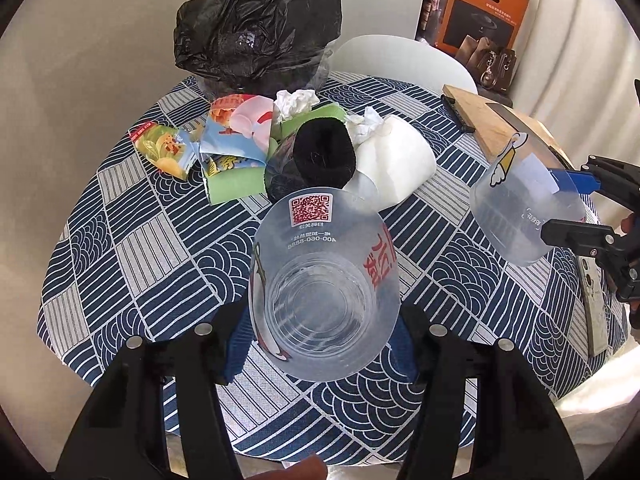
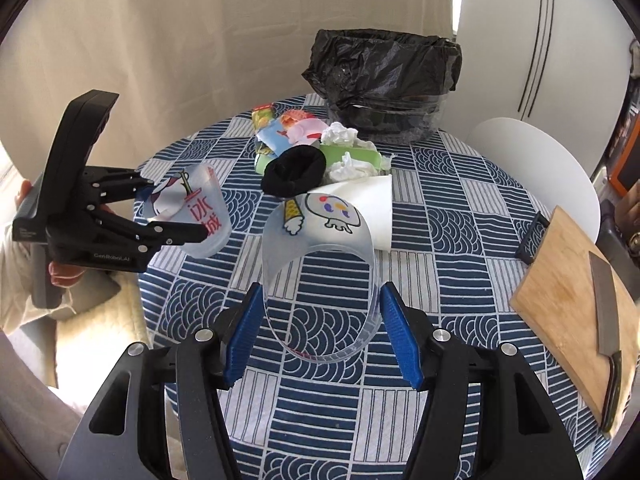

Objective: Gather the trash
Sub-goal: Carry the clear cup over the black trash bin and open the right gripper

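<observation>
My left gripper [image 1: 322, 348] is shut on a clear plastic cup with red print [image 1: 324, 292], held above the table; they also show in the right wrist view [image 2: 176, 216] at the left, the cup [image 2: 200, 216] between the jaws. My right gripper [image 2: 320, 328] is shut on a second clear plastic cup with a cartoon print [image 2: 320, 240]; this cup [image 1: 520, 216] also shows at the right of the left wrist view. A trash pile lies mid-table: snack wrappers [image 1: 224, 136], crumpled tissues [image 1: 296, 102], a black sock [image 1: 324, 156], a white paper cone [image 1: 396, 164]. A bin lined with a black bag [image 1: 256, 44] stands at the far edge.
A round table with a blue and white patterned cloth [image 1: 152, 240]. A wooden cutting board [image 2: 568, 296] with a knife [image 2: 608, 320] lies at the right edge. A white chair [image 2: 536, 168] stands behind the table. An orange box [image 1: 484, 12] sits at the back right.
</observation>
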